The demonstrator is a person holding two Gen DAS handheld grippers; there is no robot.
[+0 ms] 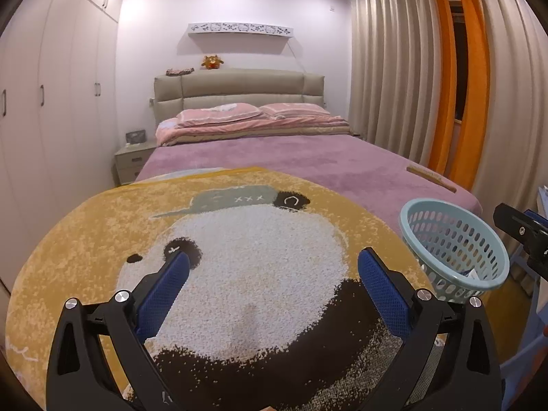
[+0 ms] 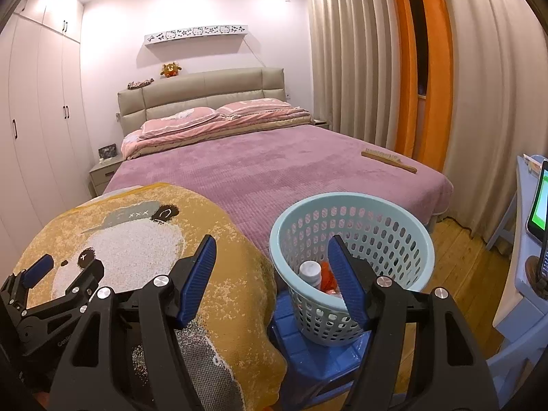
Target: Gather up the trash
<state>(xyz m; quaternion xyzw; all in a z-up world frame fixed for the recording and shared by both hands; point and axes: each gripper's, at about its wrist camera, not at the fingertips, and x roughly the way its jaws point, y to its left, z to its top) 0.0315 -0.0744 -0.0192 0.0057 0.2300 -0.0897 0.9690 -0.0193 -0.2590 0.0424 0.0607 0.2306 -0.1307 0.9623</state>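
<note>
A light blue perforated basket (image 2: pixel 383 205) stands on a blue stool (image 2: pixel 318 352) at the foot of the bed; it also shows in the left wrist view (image 1: pixel 459 236). Inside it lie a white-capped bottle (image 2: pixel 310 270) and something orange-red (image 2: pixel 328 275). My right gripper (image 2: pixel 272 250) is open and empty, its right finger over the basket's near rim. My left gripper (image 1: pixel 274 263) is open and empty above a round yellow panda rug (image 1: pixel 239 257) lying on the bed; it also shows in the right wrist view (image 2: pixel 65 267).
The bed has a purple cover (image 2: pixel 257 167) and pink pillows. A wooden brush (image 2: pixel 388 159) lies near its right edge. Curtains hang at the right, wardrobes stand at the left. A pale desk with a lit screen (image 2: pixel 539 205) is at far right.
</note>
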